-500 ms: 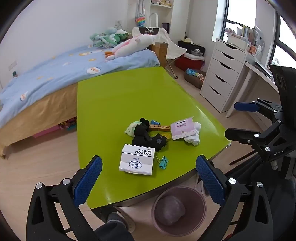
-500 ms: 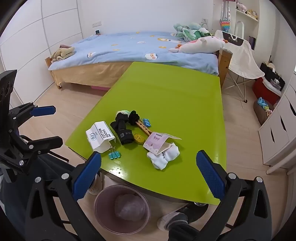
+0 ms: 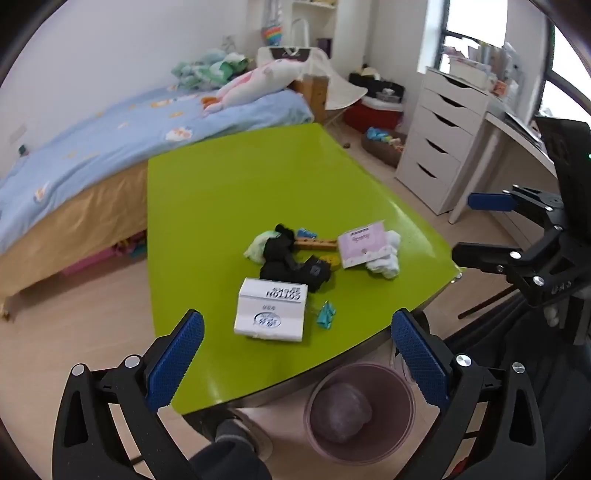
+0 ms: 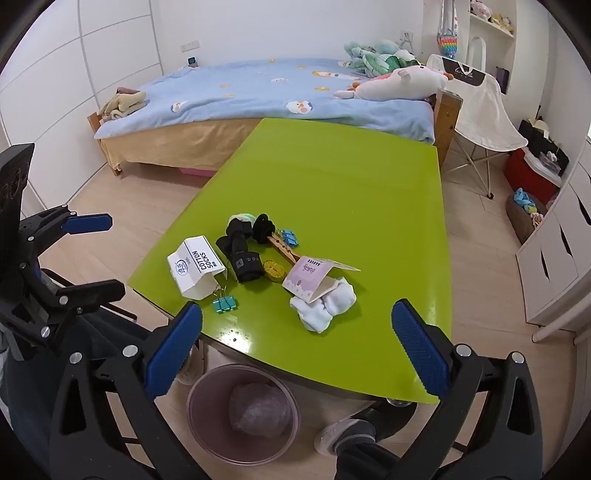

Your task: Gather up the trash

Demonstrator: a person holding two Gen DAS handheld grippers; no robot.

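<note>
Bright daylight from the window [image 3: 465,33] at upper right; soft glare on the glossy worktop [image 4: 236,332]; fisheye bending, dark corners, slight blur.

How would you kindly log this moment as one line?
phase: approach | left gripper: open, empty | right gripper: open, empty | sock box, pink card on green table | bin below edge

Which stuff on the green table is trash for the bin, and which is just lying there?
For the job:
white socks box
pink card packaging
bin on the floor
left gripper and right gripper, jaws open

Probably just lying about:
black socks
white socks
teal binder clip
blue binder clip
wooden clothespin
</note>
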